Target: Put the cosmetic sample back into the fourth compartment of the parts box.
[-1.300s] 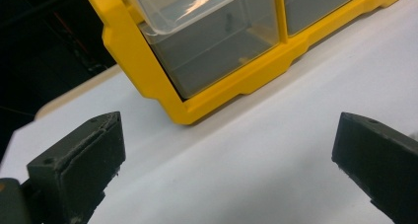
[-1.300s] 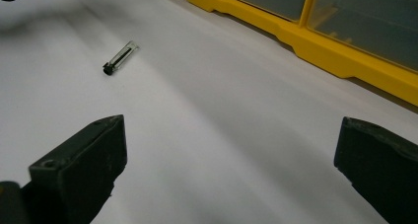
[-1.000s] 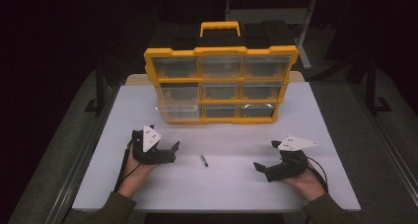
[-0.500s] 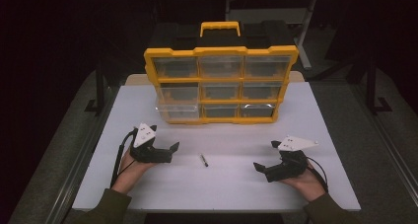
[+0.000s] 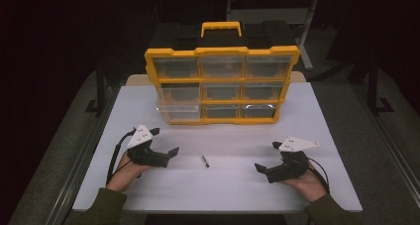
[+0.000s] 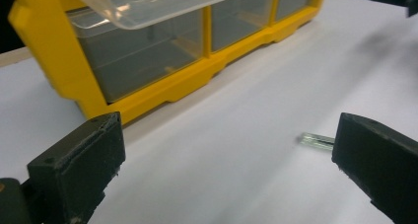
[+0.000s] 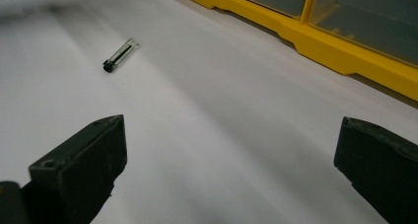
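Lying flat on table [image 5: 233, 185]: small clear tube [image 5: 204, 160], black tip | left gripper [image 5: 166, 145] released | right gripper [image 5: 265, 158] released

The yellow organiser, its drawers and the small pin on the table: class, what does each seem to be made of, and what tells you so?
Organiser frame: likely moulded plastic, matt yellow, with rounded cast edges.
Drawers: clear glossy plastic, see-through with highlights; one is pulled out.
Small pin: looks like a clear, glassy tube with a dark cap; material uncertain.
Table: smooth, matt white surface.

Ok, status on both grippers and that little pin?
Left gripper open, empty. Right gripper open, empty. Pin flat on table between them, untouched. Path unobstructed.
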Demonstrator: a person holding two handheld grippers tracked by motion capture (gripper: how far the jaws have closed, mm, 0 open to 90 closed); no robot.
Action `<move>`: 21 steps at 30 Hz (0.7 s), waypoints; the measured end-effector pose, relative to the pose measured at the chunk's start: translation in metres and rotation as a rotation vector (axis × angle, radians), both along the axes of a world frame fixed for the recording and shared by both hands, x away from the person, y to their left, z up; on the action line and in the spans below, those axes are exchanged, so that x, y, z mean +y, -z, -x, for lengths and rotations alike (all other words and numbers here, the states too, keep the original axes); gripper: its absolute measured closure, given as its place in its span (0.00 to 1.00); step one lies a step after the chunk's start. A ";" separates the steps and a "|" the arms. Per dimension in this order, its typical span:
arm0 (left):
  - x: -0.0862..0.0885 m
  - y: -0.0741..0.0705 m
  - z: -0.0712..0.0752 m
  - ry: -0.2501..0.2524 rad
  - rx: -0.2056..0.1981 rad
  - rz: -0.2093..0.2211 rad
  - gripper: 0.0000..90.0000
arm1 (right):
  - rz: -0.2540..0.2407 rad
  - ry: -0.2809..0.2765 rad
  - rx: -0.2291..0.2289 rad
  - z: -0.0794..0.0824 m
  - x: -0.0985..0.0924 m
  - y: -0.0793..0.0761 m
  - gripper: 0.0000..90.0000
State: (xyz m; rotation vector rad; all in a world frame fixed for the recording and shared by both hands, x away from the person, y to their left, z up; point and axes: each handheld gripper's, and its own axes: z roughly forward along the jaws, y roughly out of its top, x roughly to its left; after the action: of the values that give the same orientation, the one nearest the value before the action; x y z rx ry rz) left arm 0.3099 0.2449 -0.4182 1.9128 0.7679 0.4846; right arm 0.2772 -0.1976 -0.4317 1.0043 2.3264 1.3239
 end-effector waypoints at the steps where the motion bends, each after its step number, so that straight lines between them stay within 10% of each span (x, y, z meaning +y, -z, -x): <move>1: 0.000 0.000 0.002 0.005 0.001 0.005 0.00 | -0.001 0.000 0.001 0.000 0.000 0.000 0.00; 21: 0.024 0.002 0.028 0.062 -0.014 0.035 0.00 | 0.004 0.003 0.004 -0.001 0.001 0.001 0.00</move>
State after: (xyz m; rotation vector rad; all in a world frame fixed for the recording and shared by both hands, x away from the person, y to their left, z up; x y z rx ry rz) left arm 0.2819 0.2691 -0.4202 1.8932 0.7018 0.4435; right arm 0.2785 -0.1967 -0.4327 1.0091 2.3284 1.3173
